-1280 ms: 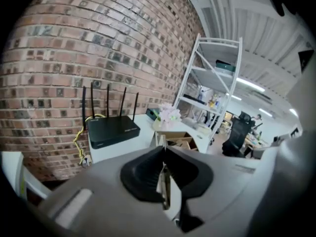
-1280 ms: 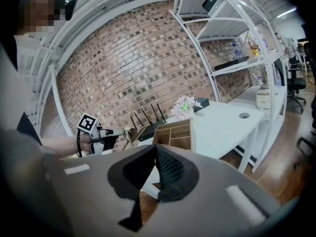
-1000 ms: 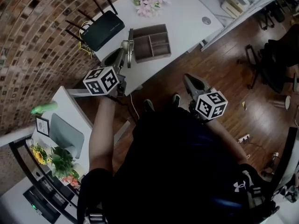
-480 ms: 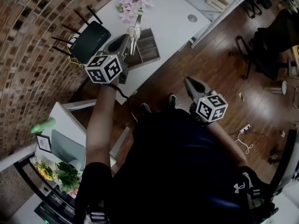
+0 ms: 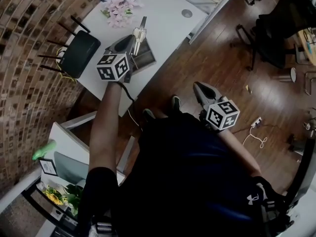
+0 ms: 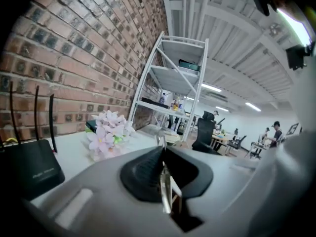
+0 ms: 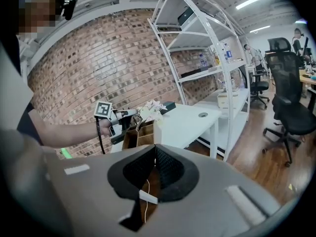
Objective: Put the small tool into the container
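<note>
Closest to us, the right gripper (image 5: 198,86) hangs beside our body over the dark wooden floor (image 5: 207,58). Its black ribbed jaws meet at the tips with nothing between them. Farther out, our bare left arm reaches over the white table (image 5: 163,14), where the left gripper (image 5: 134,37) has its jaws pressed together on the small tool (image 5: 142,28), a thin silvery metal piece that sticks out past the tips. The left gripper view shows the tool's narrow strip (image 6: 166,191) pinched between the two dark pads. Below this gripper sits the container (image 5: 145,58), a brown wooden tray with dividers, near the table's front edge and partly hidden by the gripper. From the right gripper view the tool is held in the air above the container (image 7: 138,135) and is not inside it. Beyond the container a bunch of pale pink artificial flowers (image 5: 118,6) lies on the table, and to their left stands a black router with thin antennas (image 5: 79,48) against the brick wall. Farthest off we see a white metal shelf rack (image 6: 173,78).
</note>
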### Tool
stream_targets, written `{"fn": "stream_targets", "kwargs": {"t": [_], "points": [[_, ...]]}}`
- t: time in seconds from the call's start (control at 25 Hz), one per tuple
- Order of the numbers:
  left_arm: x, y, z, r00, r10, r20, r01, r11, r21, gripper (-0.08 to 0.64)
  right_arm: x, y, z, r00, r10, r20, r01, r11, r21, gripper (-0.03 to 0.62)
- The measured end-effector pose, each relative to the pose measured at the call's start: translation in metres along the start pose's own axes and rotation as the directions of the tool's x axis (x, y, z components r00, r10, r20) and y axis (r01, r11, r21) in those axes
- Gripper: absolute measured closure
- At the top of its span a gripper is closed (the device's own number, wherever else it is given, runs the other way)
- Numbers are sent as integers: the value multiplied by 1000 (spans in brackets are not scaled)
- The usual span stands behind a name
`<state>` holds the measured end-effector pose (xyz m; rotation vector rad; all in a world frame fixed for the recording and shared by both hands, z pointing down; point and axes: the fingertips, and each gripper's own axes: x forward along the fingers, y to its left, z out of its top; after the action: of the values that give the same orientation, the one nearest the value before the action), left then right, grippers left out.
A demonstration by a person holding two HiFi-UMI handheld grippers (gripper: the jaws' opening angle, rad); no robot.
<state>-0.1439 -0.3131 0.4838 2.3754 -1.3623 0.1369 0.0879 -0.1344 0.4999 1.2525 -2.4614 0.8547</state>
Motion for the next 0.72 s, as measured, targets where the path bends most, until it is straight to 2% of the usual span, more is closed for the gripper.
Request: {"fn": "stream_targets", "kwargs": {"t": [0.28, 0.56, 0.72], "points": [[5, 8, -13, 1000, -29, 2, 29, 1000, 6, 541, -1, -6, 0, 1000, -23, -7, 23, 1000, 10, 581], [-21, 8, 0, 998, -50, 30, 49, 998, 30, 540, 9, 3, -1, 1000, 1, -22, -1, 1000, 2, 581], [-45, 20, -2, 998, -17, 63, 15, 999, 29, 540, 18, 10, 1, 999, 21, -35, -21, 1000, 3, 581]]}}
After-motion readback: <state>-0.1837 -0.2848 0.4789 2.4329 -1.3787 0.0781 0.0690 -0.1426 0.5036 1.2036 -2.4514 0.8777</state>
